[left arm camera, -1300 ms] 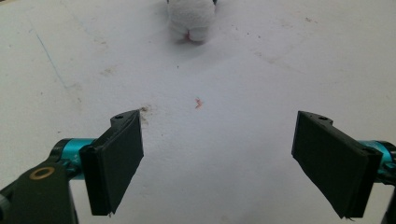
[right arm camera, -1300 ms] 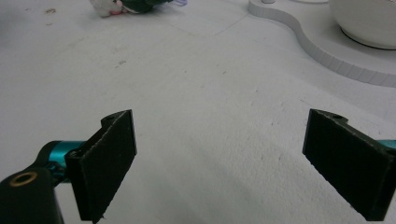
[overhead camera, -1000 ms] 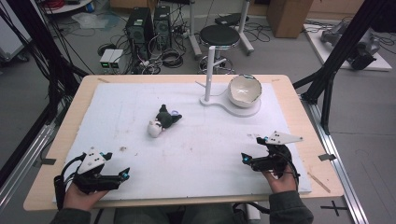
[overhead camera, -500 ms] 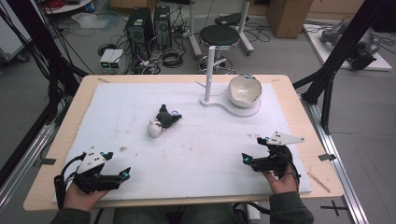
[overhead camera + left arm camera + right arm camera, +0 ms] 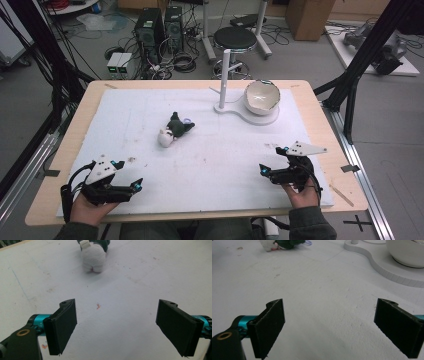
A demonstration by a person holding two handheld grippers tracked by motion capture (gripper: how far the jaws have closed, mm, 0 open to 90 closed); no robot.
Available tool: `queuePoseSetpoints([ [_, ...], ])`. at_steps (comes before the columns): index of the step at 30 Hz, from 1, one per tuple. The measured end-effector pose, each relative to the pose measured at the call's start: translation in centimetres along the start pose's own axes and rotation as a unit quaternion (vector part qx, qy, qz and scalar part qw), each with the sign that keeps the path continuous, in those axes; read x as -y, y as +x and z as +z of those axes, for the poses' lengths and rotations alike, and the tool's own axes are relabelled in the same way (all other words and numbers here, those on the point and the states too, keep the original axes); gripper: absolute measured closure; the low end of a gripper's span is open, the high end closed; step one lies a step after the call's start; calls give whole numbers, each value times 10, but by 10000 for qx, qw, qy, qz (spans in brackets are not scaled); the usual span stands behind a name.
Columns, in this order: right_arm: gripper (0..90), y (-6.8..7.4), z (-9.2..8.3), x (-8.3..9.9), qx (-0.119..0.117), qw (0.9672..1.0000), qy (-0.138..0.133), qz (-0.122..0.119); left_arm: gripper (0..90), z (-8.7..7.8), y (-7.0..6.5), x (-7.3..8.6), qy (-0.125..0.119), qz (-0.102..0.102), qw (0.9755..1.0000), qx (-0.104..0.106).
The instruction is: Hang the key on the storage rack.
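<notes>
Pale bowl [image 5: 262, 96] on stand, plush toy [image 5: 93, 255] close-up

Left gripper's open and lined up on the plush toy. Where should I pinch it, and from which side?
Judging by its pose, pinch the plush toy across its white end, which faces the left gripper. Come straight ahead along the mat: that end is rounded, narrower than the open jaws, and unobstructed.

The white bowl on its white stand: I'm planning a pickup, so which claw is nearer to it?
Right. The right claw sits at the near right of the table, almost straight below the white bowl. The left claw is at the near left, diagonally across.
</notes>
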State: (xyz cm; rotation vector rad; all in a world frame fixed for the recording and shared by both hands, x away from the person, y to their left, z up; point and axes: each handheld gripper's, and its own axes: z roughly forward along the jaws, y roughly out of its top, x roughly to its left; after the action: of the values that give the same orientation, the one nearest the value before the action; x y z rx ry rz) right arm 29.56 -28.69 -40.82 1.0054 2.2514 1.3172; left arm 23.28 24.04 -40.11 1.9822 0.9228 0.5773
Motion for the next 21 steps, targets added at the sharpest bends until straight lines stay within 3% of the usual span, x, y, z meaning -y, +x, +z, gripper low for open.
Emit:
queuePoseSetpoints([
  [12, 88, -1, -4, -1, -13, 9999, -92, 47, 175, 7, 0, -23, -21, 86, 9999, 94],
  [21, 88, -2, -6, 0, -20, 9999, -107, 44, 179, 22, 1, -47, -2, 128, 9997, 219],
])
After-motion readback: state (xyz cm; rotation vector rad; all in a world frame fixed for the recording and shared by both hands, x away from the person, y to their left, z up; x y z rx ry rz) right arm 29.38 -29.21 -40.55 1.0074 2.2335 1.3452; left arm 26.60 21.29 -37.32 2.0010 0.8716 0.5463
